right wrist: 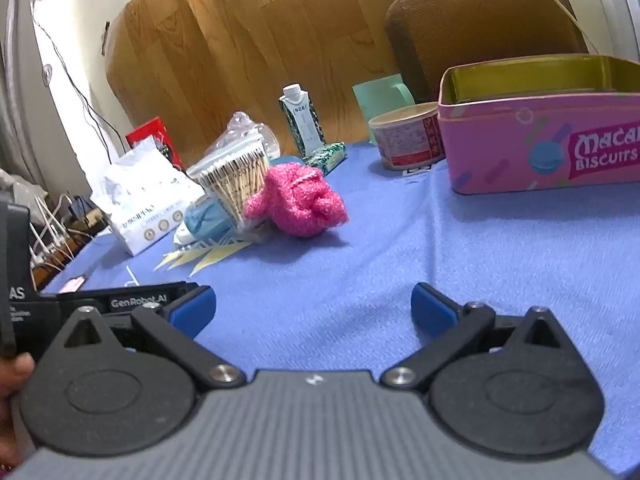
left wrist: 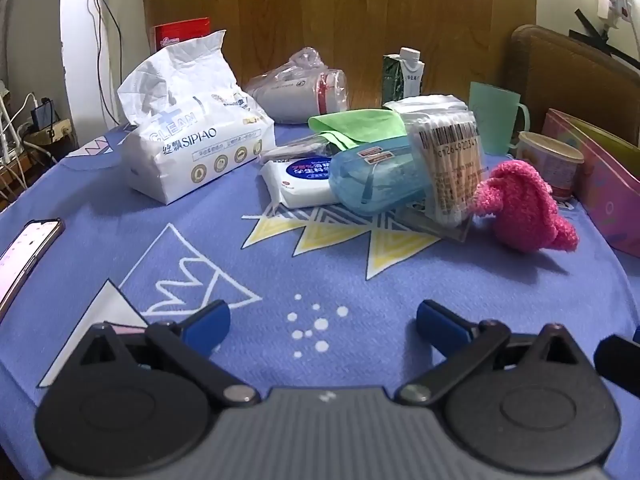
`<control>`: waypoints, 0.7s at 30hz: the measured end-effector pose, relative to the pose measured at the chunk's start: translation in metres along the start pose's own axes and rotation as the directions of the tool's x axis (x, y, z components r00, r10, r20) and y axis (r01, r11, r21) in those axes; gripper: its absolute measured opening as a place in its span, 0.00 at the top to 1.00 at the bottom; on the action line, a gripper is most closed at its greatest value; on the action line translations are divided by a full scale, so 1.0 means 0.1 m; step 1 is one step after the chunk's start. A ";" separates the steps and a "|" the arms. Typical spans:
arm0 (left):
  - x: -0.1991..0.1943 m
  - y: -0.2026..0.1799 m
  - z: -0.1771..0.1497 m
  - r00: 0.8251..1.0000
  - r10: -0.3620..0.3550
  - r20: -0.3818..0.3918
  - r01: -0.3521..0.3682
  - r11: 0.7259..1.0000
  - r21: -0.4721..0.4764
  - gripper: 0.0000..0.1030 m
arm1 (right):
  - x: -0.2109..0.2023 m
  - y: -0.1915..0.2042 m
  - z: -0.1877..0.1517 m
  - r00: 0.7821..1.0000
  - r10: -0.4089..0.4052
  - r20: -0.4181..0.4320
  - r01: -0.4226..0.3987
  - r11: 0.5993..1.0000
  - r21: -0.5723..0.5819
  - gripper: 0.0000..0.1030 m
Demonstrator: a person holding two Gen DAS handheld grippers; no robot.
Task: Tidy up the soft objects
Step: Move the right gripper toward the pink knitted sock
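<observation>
Over toward the worktop's [left wrist: 280, 264] right edge sits a fuzzy hot-pink sock bundle [left wrist: 524, 216], knotted up, touching the cotton swab pack [left wrist: 452, 168]. Both grippers' fingers [left wrist: 208, 318] spread wide, pinching nothing.

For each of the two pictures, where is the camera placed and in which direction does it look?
Left wrist view: sits behind the open left tool, looking down across the blue cloth at the tissue pack and clutter.
Right wrist view: sits behind the open right tool, facing the pink biscuit tin; a fingertip shows at the left edge.
Both views share the pink fuzzy bundle and cotton swabs.
</observation>
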State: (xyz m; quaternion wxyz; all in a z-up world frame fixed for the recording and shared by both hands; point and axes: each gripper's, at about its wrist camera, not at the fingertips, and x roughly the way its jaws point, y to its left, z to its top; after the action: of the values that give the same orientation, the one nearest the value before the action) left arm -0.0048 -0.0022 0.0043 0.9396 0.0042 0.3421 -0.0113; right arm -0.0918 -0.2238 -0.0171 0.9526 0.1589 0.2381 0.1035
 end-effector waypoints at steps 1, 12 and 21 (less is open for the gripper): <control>0.00 0.00 0.00 1.000 -0.003 0.003 0.003 1.000 0.001 0.00 | 0.00 0.01 0.00 1.000 -0.006 -0.001 0.006 1.000 -0.007 0.00; 0.02 -0.04 0.00 1.000 -0.027 0.015 0.027 0.999 0.031 0.00 | 0.01 0.04 -0.01 1.000 -0.024 0.001 0.024 0.999 -0.028 0.00; 0.03 -0.02 -0.02 0.999 -0.045 0.020 0.044 0.998 0.041 0.00 | 0.00 0.06 -0.02 0.998 -0.063 0.017 0.064 0.998 -0.030 0.04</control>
State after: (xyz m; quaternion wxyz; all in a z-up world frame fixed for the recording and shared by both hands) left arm -0.0043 -0.0044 0.0009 0.9424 0.0153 0.3318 -0.0392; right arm -0.0936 -0.2176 -0.0170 0.9596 0.1376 0.2337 0.0754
